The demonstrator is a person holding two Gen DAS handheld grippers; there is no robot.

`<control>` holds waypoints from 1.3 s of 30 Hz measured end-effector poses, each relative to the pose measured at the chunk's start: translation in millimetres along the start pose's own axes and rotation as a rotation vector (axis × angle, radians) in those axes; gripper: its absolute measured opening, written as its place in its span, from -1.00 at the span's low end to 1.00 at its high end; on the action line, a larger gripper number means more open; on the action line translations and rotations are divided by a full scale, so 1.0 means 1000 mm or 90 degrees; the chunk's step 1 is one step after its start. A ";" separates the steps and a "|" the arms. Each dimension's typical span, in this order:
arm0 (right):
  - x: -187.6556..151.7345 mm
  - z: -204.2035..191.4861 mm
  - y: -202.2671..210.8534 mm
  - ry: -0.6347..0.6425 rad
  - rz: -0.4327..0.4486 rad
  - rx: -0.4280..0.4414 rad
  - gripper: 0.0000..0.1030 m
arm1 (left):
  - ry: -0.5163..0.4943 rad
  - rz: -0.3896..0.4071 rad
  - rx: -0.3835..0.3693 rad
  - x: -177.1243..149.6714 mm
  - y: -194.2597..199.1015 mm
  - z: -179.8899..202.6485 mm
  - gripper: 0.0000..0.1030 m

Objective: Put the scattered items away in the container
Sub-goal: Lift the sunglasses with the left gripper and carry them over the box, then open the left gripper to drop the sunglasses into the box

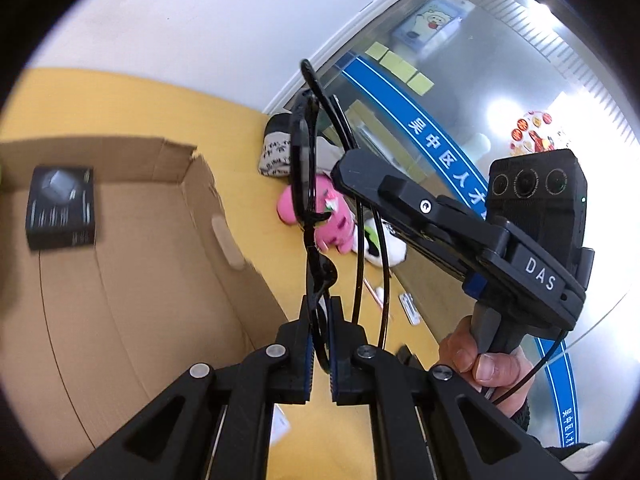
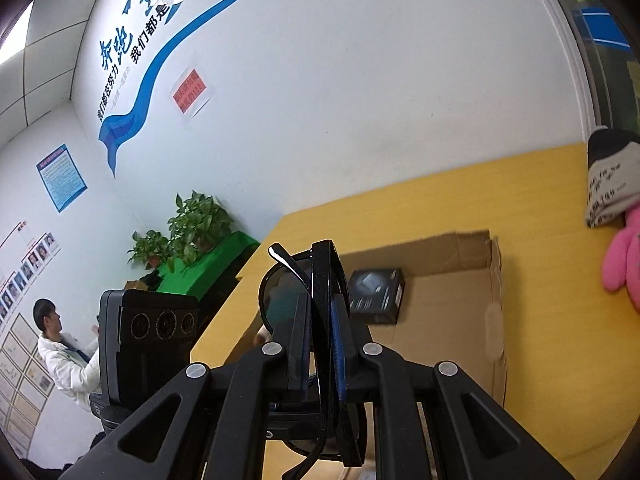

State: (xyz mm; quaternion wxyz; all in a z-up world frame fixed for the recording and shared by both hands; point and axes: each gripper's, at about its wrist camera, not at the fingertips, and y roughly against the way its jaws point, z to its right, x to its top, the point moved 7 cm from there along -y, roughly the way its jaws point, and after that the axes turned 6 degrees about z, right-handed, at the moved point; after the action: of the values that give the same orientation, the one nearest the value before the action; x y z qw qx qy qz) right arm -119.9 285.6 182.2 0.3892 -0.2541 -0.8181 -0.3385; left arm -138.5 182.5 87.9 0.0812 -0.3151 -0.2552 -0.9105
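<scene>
Both grippers hold one pair of black sunglasses (image 1: 308, 184) in the air above the yellow table (image 1: 132, 108). In the left wrist view the left gripper (image 1: 320, 320) is clamped on one lens rim, its blue-lined pads pressed to either side of the frame. The glasses stand on edge and run up and away from it, with the two thin temple arms curving down to the right. The right gripper (image 1: 340, 170) comes in from the right side of that view and pinches the far end of the frame, near the hinge. A hand (image 1: 480, 360) grips its handle at the lower right.

In the right wrist view the right gripper (image 2: 320, 312) is closed on the frame edge, and a dark lens shows just left of its pads.

The open cardboard box (image 1: 140, 280) lies on the table below and to the left of the glasses. A small black carton (image 1: 60, 208) rests on its floor near the far wall. Beyond the box's right wall, well apart from it, lie a pink plush toy (image 1: 328, 220), a white and green plush piece (image 1: 380, 244) and a grey and black knitted item (image 1: 276, 148), close to a glass partition (image 1: 480, 80). A small white object (image 1: 410, 308) lies on the table nearer the right gripper
</scene>
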 end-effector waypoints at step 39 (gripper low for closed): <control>-0.034 0.190 -0.203 -0.056 -0.221 -0.238 0.53 | 0.137 -0.209 0.215 0.020 -0.138 -0.173 0.31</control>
State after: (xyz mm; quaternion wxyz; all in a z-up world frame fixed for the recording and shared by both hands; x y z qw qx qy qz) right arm -327.1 293.2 -6.2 0.2358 -0.1918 -0.7886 -0.5345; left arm -289.0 211.1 -73.1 0.0104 -0.1523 -0.4416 -0.8841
